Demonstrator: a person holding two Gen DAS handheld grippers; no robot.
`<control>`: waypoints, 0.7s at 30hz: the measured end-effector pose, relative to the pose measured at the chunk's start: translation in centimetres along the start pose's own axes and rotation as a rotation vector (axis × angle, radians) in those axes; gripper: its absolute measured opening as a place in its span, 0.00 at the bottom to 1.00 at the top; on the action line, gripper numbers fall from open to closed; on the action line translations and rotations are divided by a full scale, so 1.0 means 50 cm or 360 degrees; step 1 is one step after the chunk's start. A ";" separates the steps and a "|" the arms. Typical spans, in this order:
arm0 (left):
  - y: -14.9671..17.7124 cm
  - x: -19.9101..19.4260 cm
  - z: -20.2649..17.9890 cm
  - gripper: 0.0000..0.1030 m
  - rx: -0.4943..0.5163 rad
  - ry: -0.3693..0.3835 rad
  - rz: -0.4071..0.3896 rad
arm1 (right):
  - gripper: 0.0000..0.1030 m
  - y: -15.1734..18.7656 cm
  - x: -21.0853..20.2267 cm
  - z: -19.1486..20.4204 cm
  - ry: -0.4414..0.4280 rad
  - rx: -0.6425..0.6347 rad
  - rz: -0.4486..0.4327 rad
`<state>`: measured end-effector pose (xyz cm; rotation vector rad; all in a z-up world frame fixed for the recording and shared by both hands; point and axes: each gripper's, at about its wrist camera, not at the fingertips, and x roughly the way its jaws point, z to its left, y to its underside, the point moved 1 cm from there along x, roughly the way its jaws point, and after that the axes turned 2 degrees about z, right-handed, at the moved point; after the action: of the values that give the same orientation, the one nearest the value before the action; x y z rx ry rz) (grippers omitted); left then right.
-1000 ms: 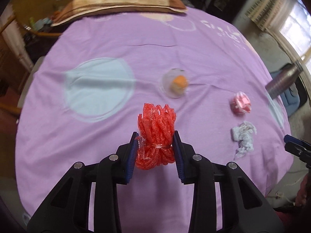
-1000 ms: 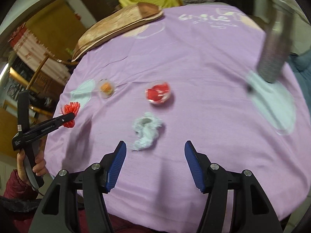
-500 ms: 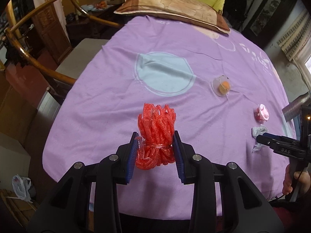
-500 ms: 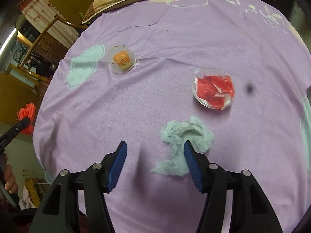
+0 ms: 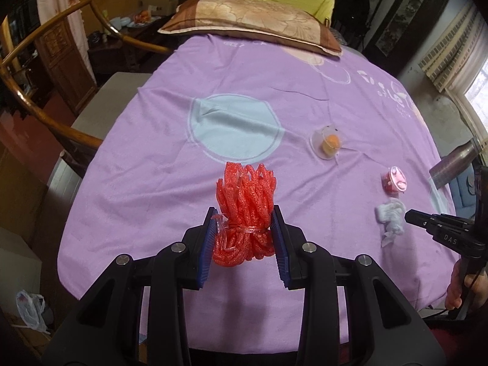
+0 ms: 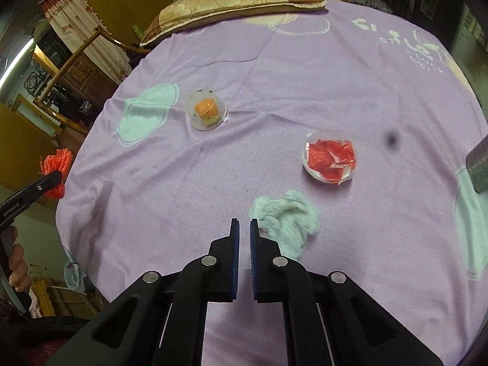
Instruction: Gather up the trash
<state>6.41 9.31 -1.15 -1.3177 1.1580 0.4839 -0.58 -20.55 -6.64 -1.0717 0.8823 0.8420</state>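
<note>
My left gripper (image 5: 244,228) is shut on a red foam net bundle (image 5: 244,213) and holds it above the purple cloth (image 5: 183,183) near the table's front edge. The right wrist view shows that bundle (image 6: 56,164) at the far left, beyond the table's rim. My right gripper (image 6: 243,228) is shut with nothing between its pads. A crumpled white tissue (image 6: 286,216) lies on the cloth just right of its right finger. In the left wrist view, the right gripper (image 5: 410,215) sits beside the tissue (image 5: 392,216).
A clear cup with orange scraps (image 6: 207,109) and a clear cup of red wrappers (image 6: 329,157) stand farther out on the cloth. A metal bottle (image 6: 479,164) stands at the right edge. A pillow (image 5: 253,18) lies at the far end, a wooden chair (image 5: 45,100) stands left, and a plastic bag (image 5: 29,308) lies on the floor.
The right gripper's jaws went from wide apart to shut as it moved in beside the tissue. The left gripper drew back toward the table's left edge with the red bundle.
</note>
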 end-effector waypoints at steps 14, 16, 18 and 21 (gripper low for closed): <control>-0.050 0.023 -0.110 0.35 0.0247 0.0162 0.0014 | 0.07 0.031 -0.091 -0.059 0.0062 0.0227 -0.0164; -0.057 0.027 -0.128 0.35 0.0274 0.0186 0.0018 | 0.07 0.037 -0.097 -0.066 0.0079 0.0248 -0.0182; -0.064 0.035 -0.146 0.35 0.0308 0.0206 0.0038 | 0.07 0.044 -0.103 -0.076 0.0080 0.0287 -0.0196; -0.070 0.039 -0.175 0.35 0.0376 0.0230 0.0030 | 0.07 0.059 -0.120 -0.092 0.0096 0.0332 -0.0255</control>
<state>6.80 -0.20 0.26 -1.1519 1.3056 0.2588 -6.50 -25.00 -3.36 -0.9744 0.9010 0.5736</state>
